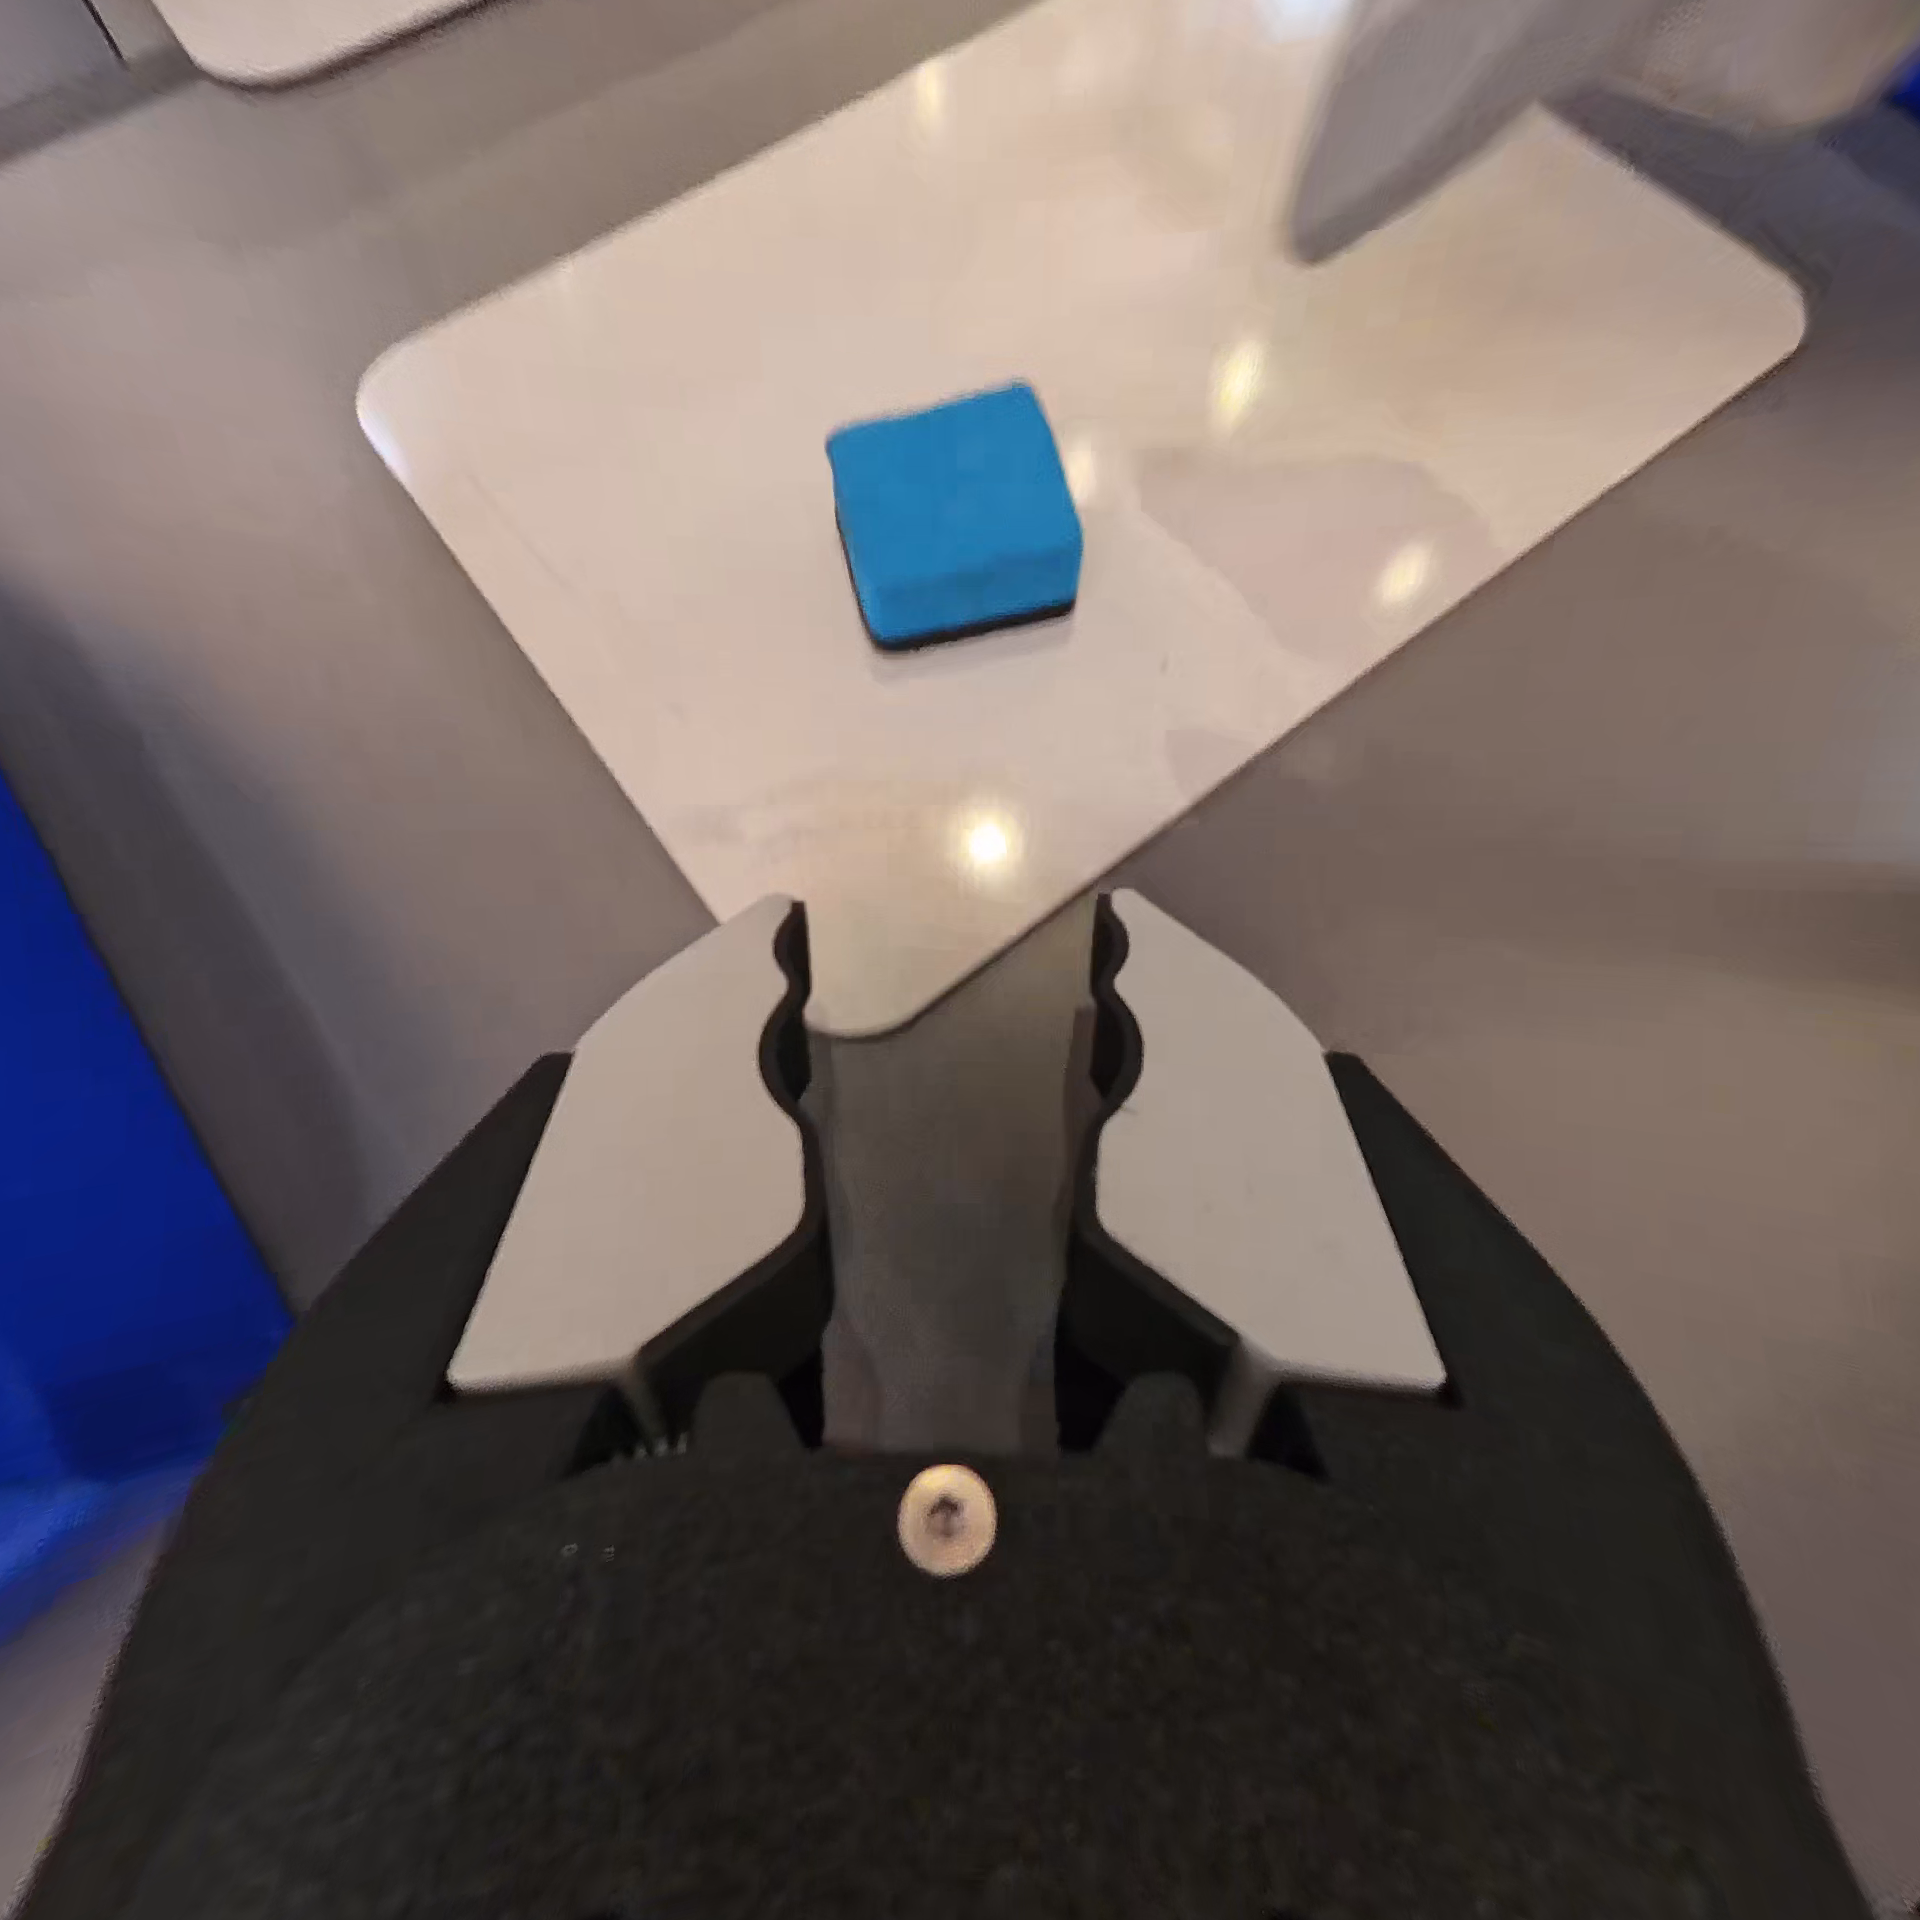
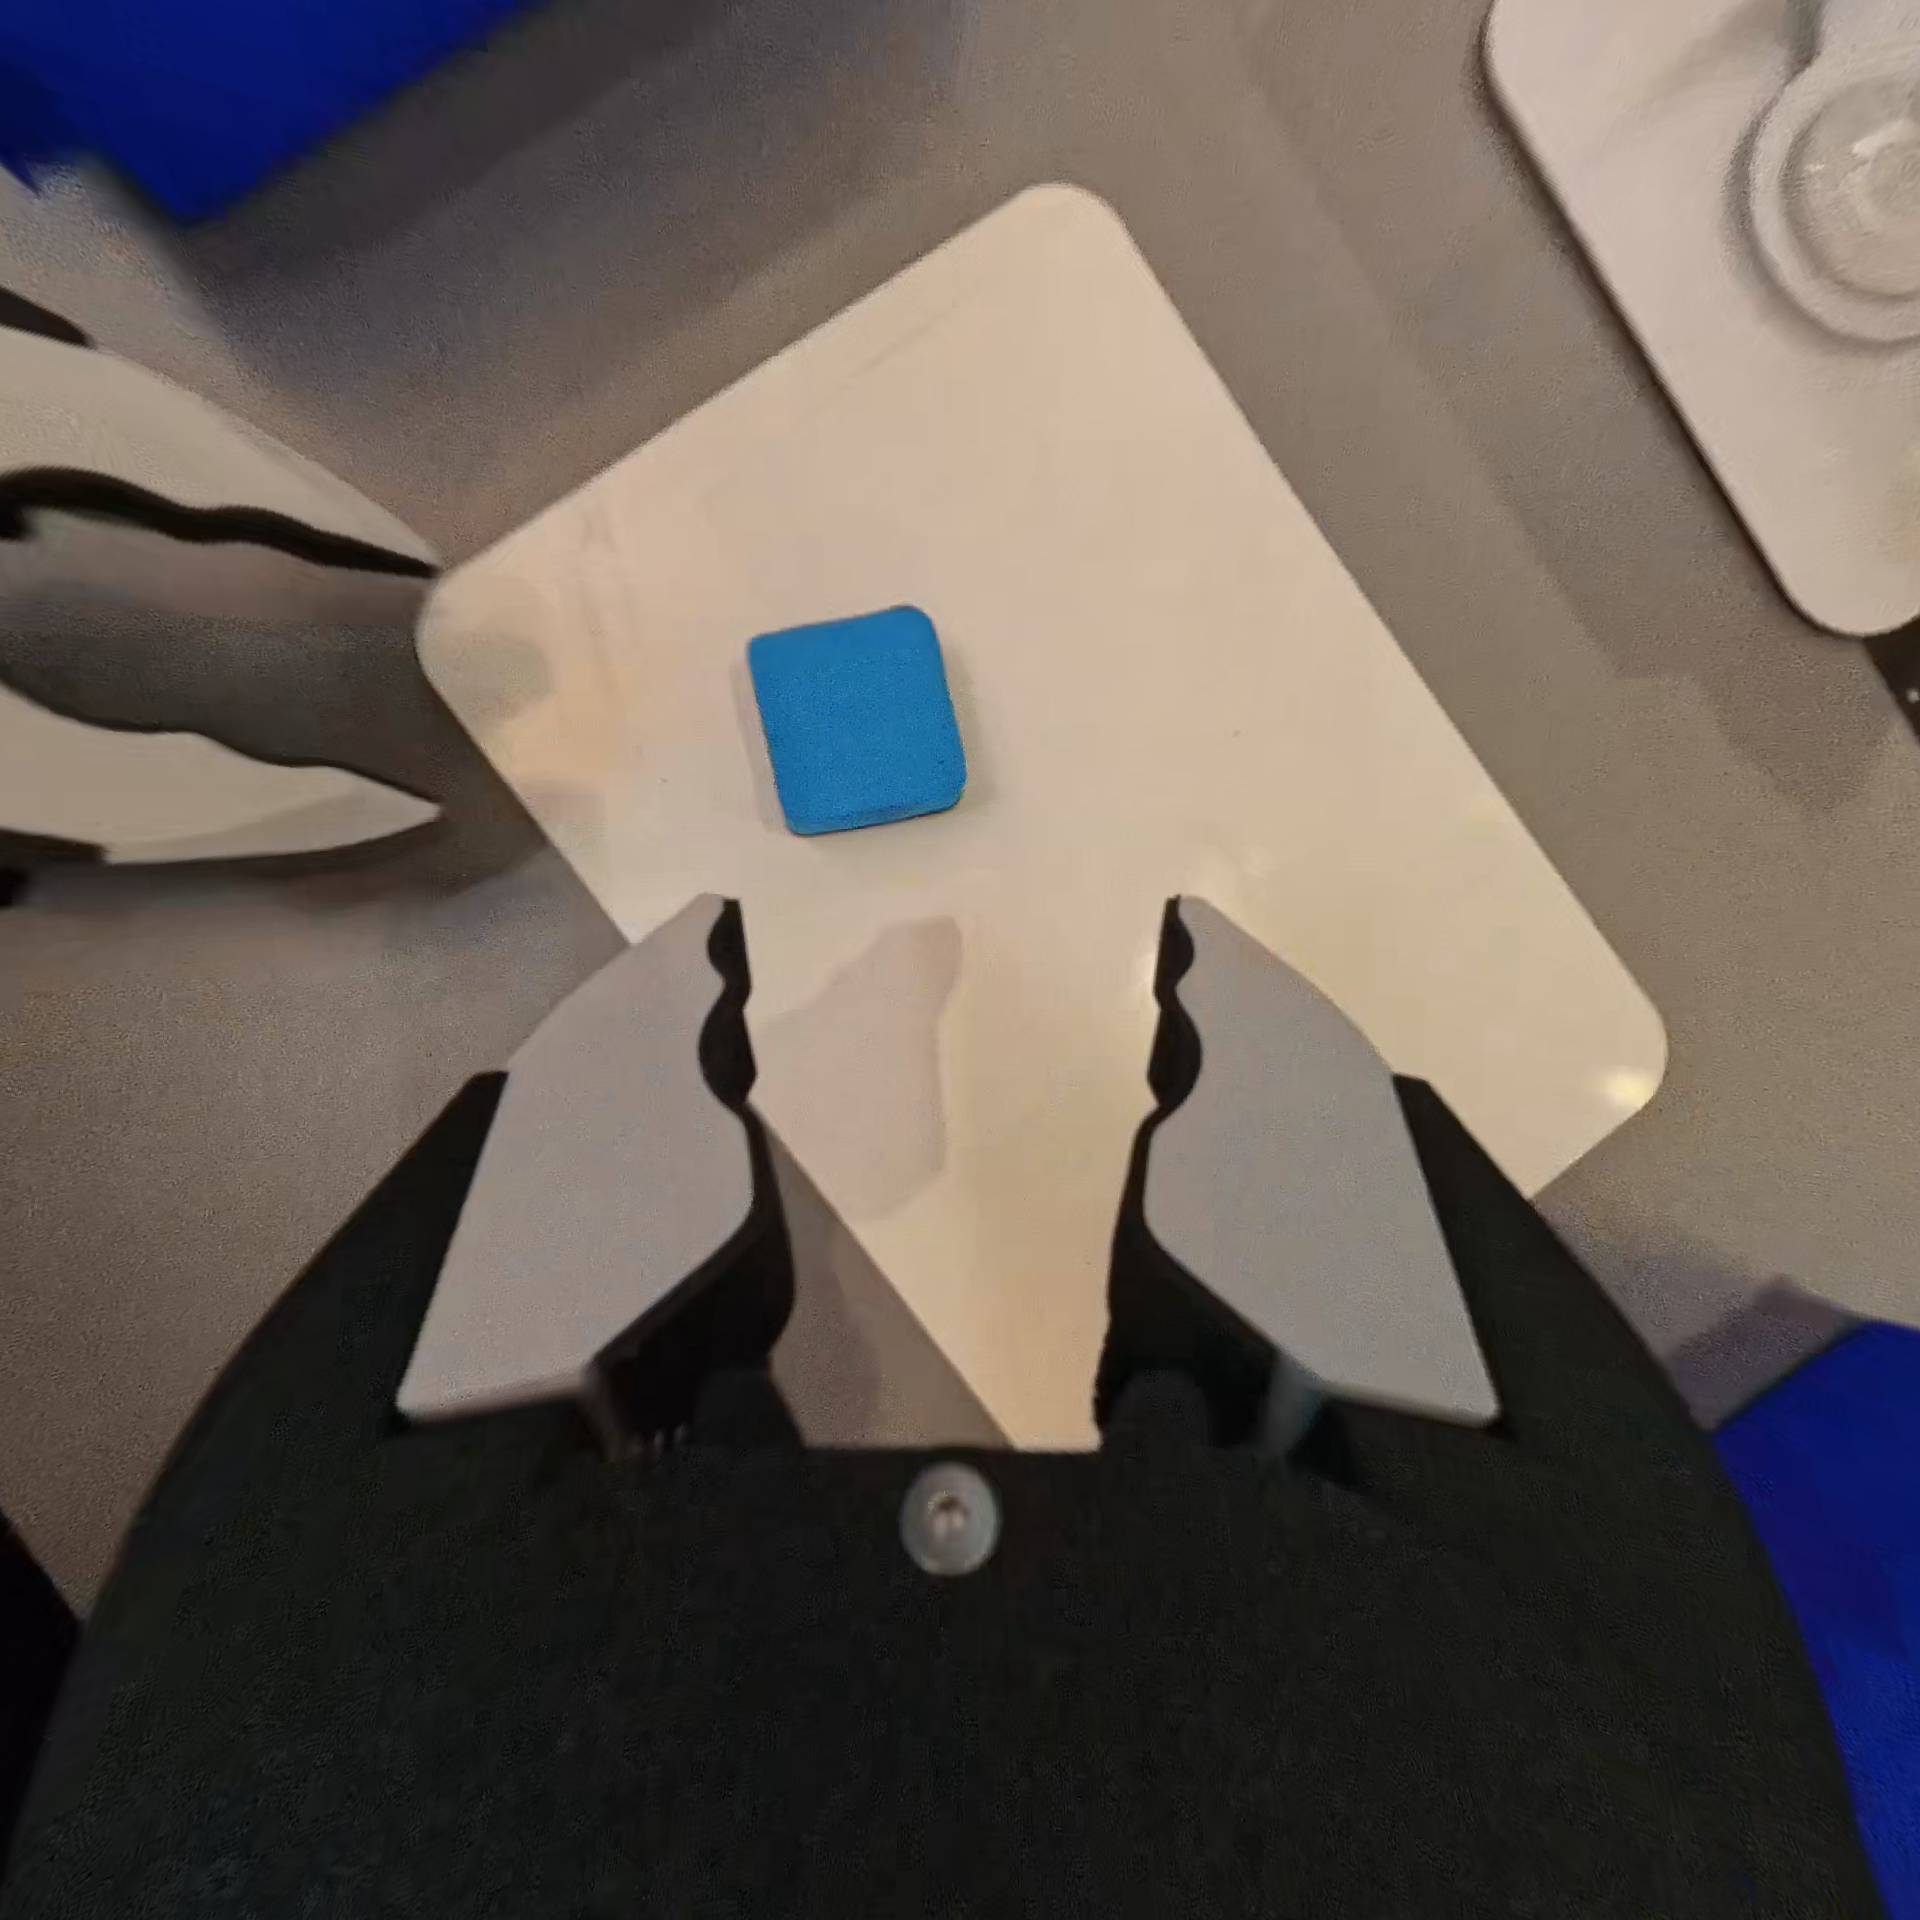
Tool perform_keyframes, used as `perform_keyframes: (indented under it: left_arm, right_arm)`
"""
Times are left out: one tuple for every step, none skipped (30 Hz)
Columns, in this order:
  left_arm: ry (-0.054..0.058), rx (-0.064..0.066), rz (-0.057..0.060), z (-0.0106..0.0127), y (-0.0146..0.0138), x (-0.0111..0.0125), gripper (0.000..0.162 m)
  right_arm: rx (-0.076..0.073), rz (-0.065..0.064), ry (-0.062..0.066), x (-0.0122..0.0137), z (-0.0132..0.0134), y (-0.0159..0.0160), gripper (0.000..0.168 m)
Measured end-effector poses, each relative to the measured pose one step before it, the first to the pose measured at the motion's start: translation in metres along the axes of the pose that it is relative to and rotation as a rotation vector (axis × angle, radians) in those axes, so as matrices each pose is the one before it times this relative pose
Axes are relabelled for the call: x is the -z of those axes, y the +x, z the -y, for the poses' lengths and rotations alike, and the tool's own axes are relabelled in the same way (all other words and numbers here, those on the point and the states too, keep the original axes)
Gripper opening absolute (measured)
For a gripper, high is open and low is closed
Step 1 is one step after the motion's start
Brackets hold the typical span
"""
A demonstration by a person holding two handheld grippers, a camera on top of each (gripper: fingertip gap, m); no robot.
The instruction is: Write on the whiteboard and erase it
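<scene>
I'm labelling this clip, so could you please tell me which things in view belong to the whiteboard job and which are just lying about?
For the job:
- whiteboard, no marks visible
- blue eraser, lying on it
- left gripper, open
- right gripper, open

Lying about:
- second white board with a clear glass item
- blue objects at the edges

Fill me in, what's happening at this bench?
A person holds two grippers over a small whiteboard on a grey table. A blue eraser sits on the board, untouched. The left gripper and right gripper both hover with jaws open and empty. No marker shows, and the board looks blank apart from faint smudges.
</scene>
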State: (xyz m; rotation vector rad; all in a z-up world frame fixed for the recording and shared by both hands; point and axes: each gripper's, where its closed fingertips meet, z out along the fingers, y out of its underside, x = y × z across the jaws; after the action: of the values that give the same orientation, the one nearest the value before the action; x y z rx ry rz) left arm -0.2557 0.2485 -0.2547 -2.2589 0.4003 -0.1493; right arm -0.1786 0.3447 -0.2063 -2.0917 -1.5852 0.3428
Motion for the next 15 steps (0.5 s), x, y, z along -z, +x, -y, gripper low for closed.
perform_keyframes:
  left_arm:
    - [0.0059,-0.0014,0.0054,0.00885,0.00095,-0.00351,0.052]
    - [-0.0033,0.0044,0.0036,0.00801,0.00086,-0.00641,0.054]
    - [-0.0094,0.0062,-0.0017,0.0074,0.00174,-0.00887,0.058]
    - [-0.0142,0.0054,-0.0024,0.00644,0.00219,-0.01037,0.061]
    - [-0.0242,-0.0002,0.0021,0.00461,0.00209,-0.01096,0.066]
    - [-0.0241,-0.0029,0.0094,0.00372,0.00105,-0.01036,0.07]
    - [-0.0194,-0.0038,0.0099,0.00281,0.00095,-0.00858,0.07]
    - [-0.011,-0.0022,0.0087,0.00272,0.0009,-0.00652,0.07]
    - [-0.0039,0.002,0.0222,0.00269,-0.00169,-0.00413,0.07]
    - [-0.0018,-0.005,0.0191,0.00195,-0.00169,-0.00274,0.07]
    - [-0.0015,-0.0057,0.0137,0.00139,-0.00156,-0.00196,0.07]
    - [0.0025,0.0005,0.0087,0.00146,-0.00148,-0.00154,0.069]
    - [-0.008,0.0014,-0.003,0.00001,-0.00026,-0.00146,0.069]
    - [-0.0126,0.0013,-0.0087,-0.00109,0.00038,-0.00133,0.069]
    - [-0.0057,0.0041,-0.0022,-0.00078,-0.00071,-0.00077,0.069]
  right_arm:
    - [-0.062,0.0133,0.11,0.01628,-0.00658,-0.00327,0.071]
    - [-0.0663,0.0125,0.1131,0.01481,-0.00711,-0.00361,0.066]
    - [-0.0705,0.0107,0.1112,0.01317,-0.00774,-0.00362,0.059]
    - [-0.0625,0.0177,0.0993,0.01229,-0.00856,-0.00444,0.054]
    - [-0.0548,0.0085,0.0789,0.01118,-0.00966,-0.00281,0.051]
    - [-0.046,-0.0047,0.055,0.00983,-0.01001,-0.00053,0.051]
    - [-0.0287,-0.0046,0.0283,0.00818,-0.01056,0.00002,0.051]
    - [-0.0134,-0.0097,0.0131,0.00677,-0.01009,0.00104,0.051]
    - [-0.0059,-0.0179,0.0134,0.00565,-0.00838,0.00276,0.051]
    - [-0.0045,-0.0103,0.0148,0.00462,-0.00642,0.00195,0.051]
    - [-0.007,0.0025,0.0082,0.00364,-0.00511,0.00048,0.051]
    - [-0.0115,0.002,0.0014,0.00289,-0.00403,0.00076,0.051]
    - [-0.013,0.0013,0.0009,0.00235,-0.00221,0.0009,0.051]
    - [-0.0106,0.0089,0.0006,0.00156,-0.00101,-0.00006,0.051]
    - [-0.0073,0.0108,0.0002,0.00112,-0.00039,-0.0004,0.051]
